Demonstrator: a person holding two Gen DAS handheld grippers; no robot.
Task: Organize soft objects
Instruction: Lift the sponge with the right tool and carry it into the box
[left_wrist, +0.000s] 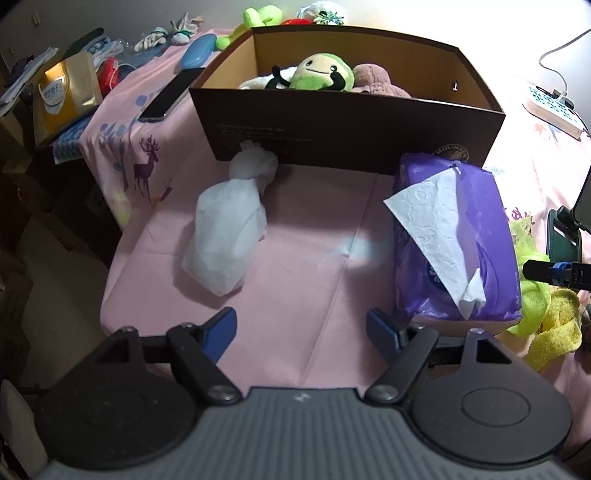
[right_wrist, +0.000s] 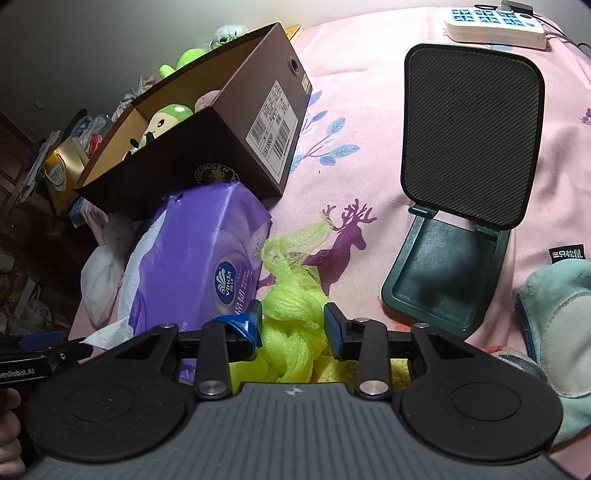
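One open box (left_wrist: 351, 122) on the pink sheet (left_wrist: 295, 258) holds two plush toys, a green one (left_wrist: 321, 74) and a pink one (left_wrist: 373, 79), with one white bag (left_wrist: 229, 236) and one purple tissue pack (left_wrist: 458, 236) in front of it. The left tongs (left_wrist: 301, 328) point steeply down over bare sheet between bag and pack, wide and empty. The right tongs (right_wrist: 293, 326), tilted down beside the pack, stand narrow around one green mesh puff (right_wrist: 291, 332); I cannot tell if the pads press it.

Both views were dim with heavy fisheye bending and dark corners; light came from upper right, blowing out the wall (left_wrist: 461, 18).
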